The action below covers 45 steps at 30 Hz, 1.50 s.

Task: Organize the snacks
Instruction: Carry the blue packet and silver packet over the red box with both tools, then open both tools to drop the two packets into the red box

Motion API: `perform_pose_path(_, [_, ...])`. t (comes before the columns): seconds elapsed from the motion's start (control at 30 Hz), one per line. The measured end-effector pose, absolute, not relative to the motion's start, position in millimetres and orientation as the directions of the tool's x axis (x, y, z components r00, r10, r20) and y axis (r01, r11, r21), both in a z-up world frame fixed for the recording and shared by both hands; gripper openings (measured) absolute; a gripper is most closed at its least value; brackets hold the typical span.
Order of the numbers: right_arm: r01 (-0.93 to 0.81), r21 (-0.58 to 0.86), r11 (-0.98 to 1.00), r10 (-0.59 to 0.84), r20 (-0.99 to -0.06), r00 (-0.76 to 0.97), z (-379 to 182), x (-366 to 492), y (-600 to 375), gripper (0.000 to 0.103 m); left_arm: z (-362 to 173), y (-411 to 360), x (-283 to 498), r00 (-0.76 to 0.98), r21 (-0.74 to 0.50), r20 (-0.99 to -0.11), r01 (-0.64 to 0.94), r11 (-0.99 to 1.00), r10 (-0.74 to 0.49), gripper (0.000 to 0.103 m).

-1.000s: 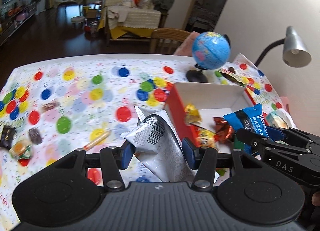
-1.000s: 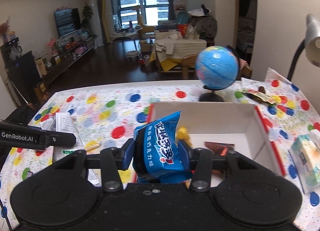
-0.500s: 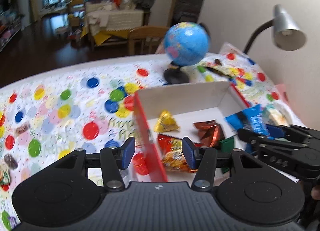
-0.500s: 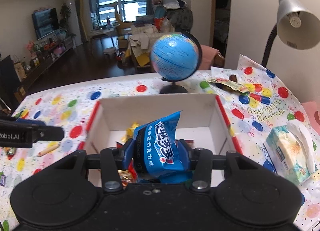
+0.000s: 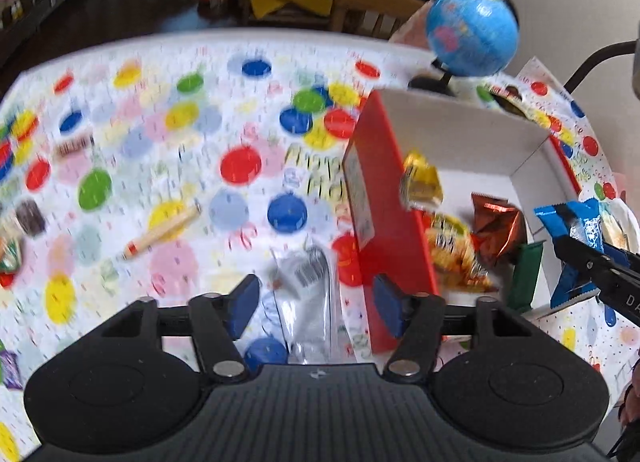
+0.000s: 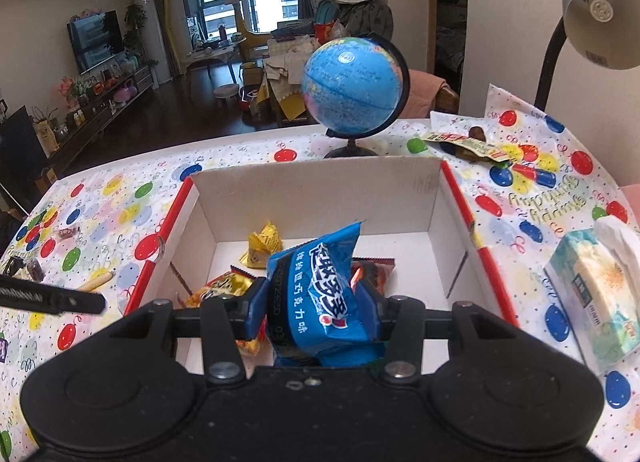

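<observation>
Right gripper (image 6: pixel 311 312) clamps a blue snack packet (image 6: pixel 320 294) over the near end of the red-and-white cardboard box (image 6: pixel 320 190), blue pads pressing both sides; packet's long axis runs upright, its crimped top corner pointing to about 1 o'clock in the right wrist view. Below it in the box lie a gold pyramid-wrapped sweet (image 6: pixel 262 244) at 11 o'clock, an orange-yellow crisp bag (image 6: pixel 218 288) at 9 o'clock & a copper-red wrapper (image 6: pixel 374 268) at 2 o'clock. Left gripper (image 5: pixel 314 296) points steeply down outside the box's red side wall, jaws opening at roughly mid-spread; a silver barcode packet (image 5: pixel 310 290), blurred, lies on the balloon-print tablecloth (image 5: pixel 168 114) between the pads w/ neither pad pressing it, long axis running approx. 12 to 6 o'clock. A tan stick-shaped sweet (image 5: pixel 164 231) lies at 10 o'clock from that gripper, slanting toward 2 o'clock. A blue globe (image 6: pixel 352 80) stands just beyond the box; a tissue pack (image 6: pixel 592 294) sits at 3 o'clock.
</observation>
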State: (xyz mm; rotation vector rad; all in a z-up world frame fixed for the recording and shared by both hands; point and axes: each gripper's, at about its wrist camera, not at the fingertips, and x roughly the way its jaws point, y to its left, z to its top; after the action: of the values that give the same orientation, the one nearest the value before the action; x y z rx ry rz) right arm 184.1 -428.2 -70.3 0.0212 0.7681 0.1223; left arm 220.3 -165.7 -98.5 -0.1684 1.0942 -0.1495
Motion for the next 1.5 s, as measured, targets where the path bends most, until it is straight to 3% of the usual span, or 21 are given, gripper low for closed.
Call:
perform_pose_path(0.63, [-0.105, 0.059, 0.993, 0.116, -0.707, 0.697, -85, 195, -425, 0.046, -171, -166, 236, 0.320, -0.267, -0.915, -0.024, 0.963, -0.245, 0.065])
perform_pose_path(0.7, [-0.104, 0.057, 0.993, 0.114, -0.707, 0.698, -85, 195, -425, 0.046, -174, -164, 237, 0.309, -0.278, -0.917, -0.040, 0.960, -0.253, 0.047])
perform_pose_path(0.87, [-0.103, 0.054, 0.993, 0.111, -0.707, 0.698, -85, 197, -424, 0.046, -172, -165, 237, 0.306, -0.272, -0.920, -0.042, 0.961, -0.247, 0.039])
perform_pose_path(0.93, [-0.100, 0.053, 0.994, 0.108, -0.709, 0.697, -86, 199, -425, 0.046, -168, -165, 236, 0.321, -0.265, -0.916, -0.032, 0.964, -0.242, 0.025])
perform_pose_path(1.17, [-0.094, 0.062, 0.994, 0.110, -0.708, 0.698, -86, 202, -427, 0.046, -150, -150, 237, 0.359, -0.267, -0.904, -0.056, 0.962, -0.230, 0.022])
perform_pose_path(1.5, [-0.111, 0.069, 0.991, 0.128, -0.680, 0.722, -70, 198, -434, 0.046, -80, -147, 234, 0.483, -0.276, -0.841, 0.005, 0.961, -0.244, 0.022])
